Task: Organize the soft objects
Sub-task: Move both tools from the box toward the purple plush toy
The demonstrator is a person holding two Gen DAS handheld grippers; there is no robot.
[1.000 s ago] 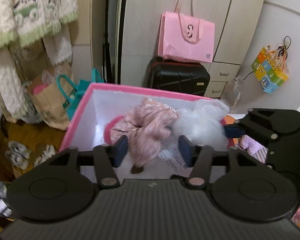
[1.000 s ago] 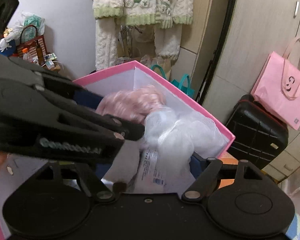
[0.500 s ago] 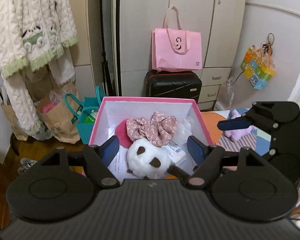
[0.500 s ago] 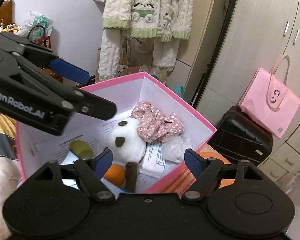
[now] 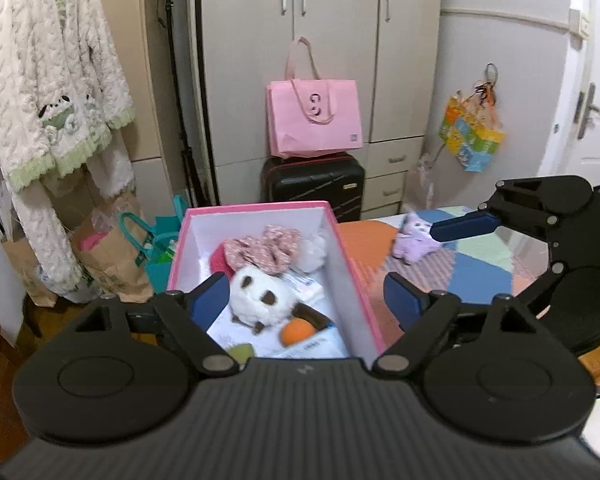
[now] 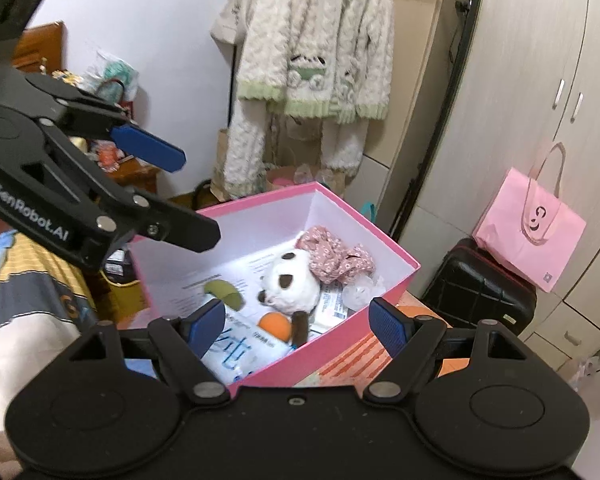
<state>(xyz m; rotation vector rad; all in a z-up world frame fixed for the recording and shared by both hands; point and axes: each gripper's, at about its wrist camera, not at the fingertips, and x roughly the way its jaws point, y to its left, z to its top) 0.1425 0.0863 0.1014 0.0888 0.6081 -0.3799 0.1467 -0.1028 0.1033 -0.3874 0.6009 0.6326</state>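
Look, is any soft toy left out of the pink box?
Yes. A small purple plush toy lies on the patchwork bedspread, outside the pink box. The panda plush and floral scrunchie are already inside.

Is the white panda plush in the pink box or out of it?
In. The white panda plush lies inside the open pink box, beside the floral scrunchie; both grippers are open and empty.
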